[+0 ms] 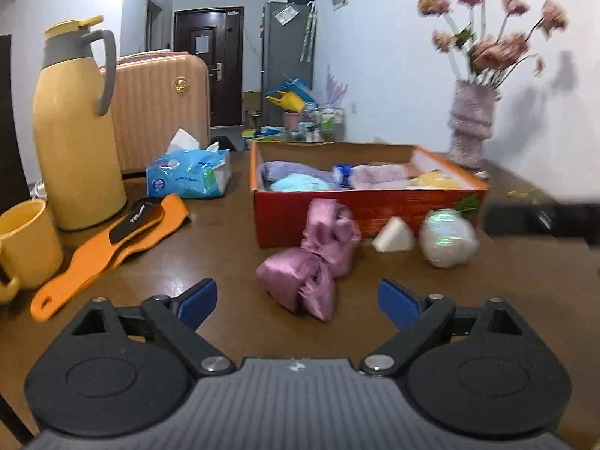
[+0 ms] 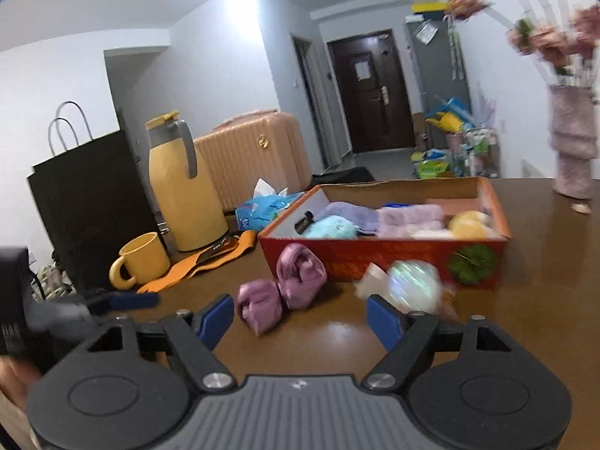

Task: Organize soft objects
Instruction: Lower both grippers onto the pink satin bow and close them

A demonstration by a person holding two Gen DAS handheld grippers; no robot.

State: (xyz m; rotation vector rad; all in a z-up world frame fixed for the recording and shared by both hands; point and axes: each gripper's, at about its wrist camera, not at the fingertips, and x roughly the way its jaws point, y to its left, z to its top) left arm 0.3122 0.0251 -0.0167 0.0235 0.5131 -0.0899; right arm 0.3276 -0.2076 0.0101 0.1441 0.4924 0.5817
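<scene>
Inside the red cardboard box (image 1: 369,210) towels and plush pieces already sit, while the pink satin bundle (image 1: 309,262), white sponge wedge (image 1: 393,239) and iridescent pouf (image 1: 446,238) wait on the surface (image 1: 210,277) (both grippers released, empty): left gripper (image 1: 298,300), right gripper (image 2: 302,320).

The left gripper (image 1: 297,302) was held level, low over the bench, its blue-padded jaws spread wide with nothing between them. The right gripper (image 2: 301,321) was likewise held with jaws parted wide and empty. In the right wrist view, the left gripper (image 2: 123,300) was seen at the near left, blurred.
</scene>
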